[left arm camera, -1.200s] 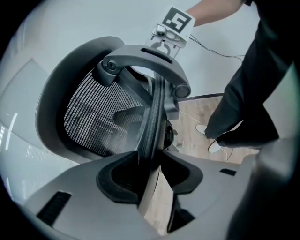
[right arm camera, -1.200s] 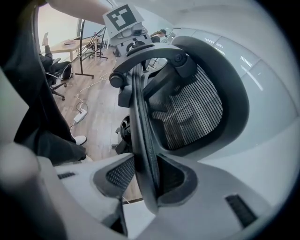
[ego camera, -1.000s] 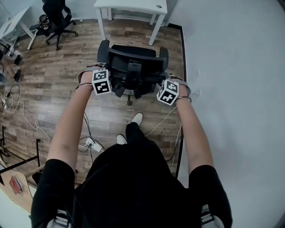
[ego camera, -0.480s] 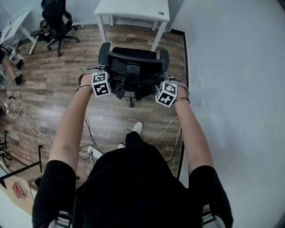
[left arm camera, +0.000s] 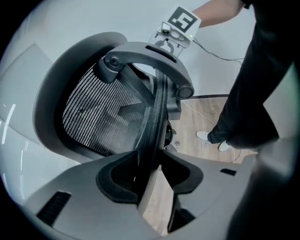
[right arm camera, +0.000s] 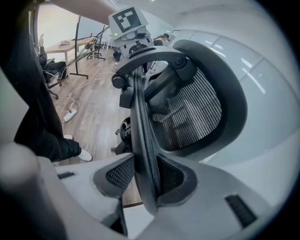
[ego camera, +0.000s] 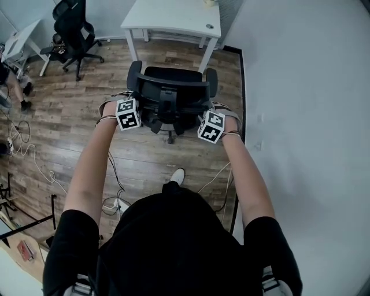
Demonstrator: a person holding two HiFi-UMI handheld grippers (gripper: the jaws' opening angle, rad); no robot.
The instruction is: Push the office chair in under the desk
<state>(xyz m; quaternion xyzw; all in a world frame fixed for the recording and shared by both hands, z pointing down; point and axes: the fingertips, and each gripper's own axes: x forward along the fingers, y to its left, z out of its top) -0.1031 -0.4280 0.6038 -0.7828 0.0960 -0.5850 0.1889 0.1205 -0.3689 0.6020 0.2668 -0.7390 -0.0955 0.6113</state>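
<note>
A black mesh-back office chair [ego camera: 171, 92] stands on the wood floor just in front of a white desk [ego camera: 173, 14], with its seat facing the desk. My left gripper [ego camera: 139, 111] holds the backrest's left edge and my right gripper [ego camera: 202, 119] holds its right edge. In the left gripper view the jaws [left arm camera: 152, 164] are closed on the backrest's thin rim [left arm camera: 157, 108]. The right gripper [right arm camera: 147, 180] clamps the opposite rim [right arm camera: 140, 117] the same way. Each view shows the other gripper's marker cube across the backrest.
A white wall [ego camera: 312, 115] runs close along the chair's right side. A second black chair [ego camera: 72, 26] and another white desk [ego camera: 20, 34] stand at the far left. Cables [ego camera: 34, 156] and a power strip [ego camera: 118, 202] lie on the floor behind me.
The chair and both grippers have moved forward toward the white desk, and the person's feet have stepped after them. The grips on the backrest have not changed.
</note>
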